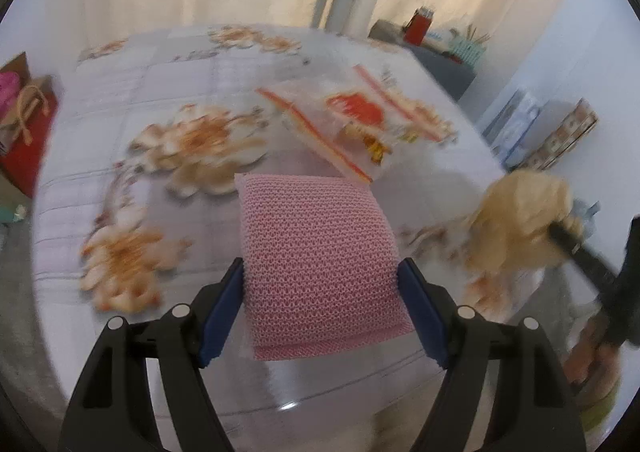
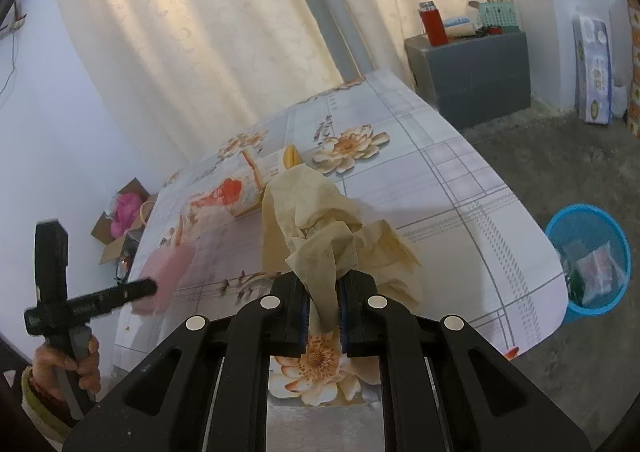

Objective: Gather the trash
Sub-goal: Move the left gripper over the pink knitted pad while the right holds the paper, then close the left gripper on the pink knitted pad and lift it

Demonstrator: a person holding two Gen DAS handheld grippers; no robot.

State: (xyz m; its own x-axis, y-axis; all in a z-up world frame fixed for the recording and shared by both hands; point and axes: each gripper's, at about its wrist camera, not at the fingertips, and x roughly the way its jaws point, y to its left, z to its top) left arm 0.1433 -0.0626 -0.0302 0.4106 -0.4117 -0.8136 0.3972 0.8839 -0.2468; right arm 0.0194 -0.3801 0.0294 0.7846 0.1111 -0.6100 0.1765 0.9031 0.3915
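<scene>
Between our left gripper's (image 1: 320,292) jaws sits a pink sponge (image 1: 316,264), above the counter (image 1: 192,220), while our right gripper (image 2: 323,312) clamps crumpled paper (image 2: 320,228); next, likely, both loads go to the blue bin (image 2: 592,260) beside it.

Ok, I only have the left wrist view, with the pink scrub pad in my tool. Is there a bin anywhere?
Observer: Yes. In the right wrist view, a blue bin stands on the floor just past the right edge of the table.
Operator: And is the grip on that paper solid?
Observer: The right tool is shut on the crumpled paper, with a fold pinched between its pads.
</scene>
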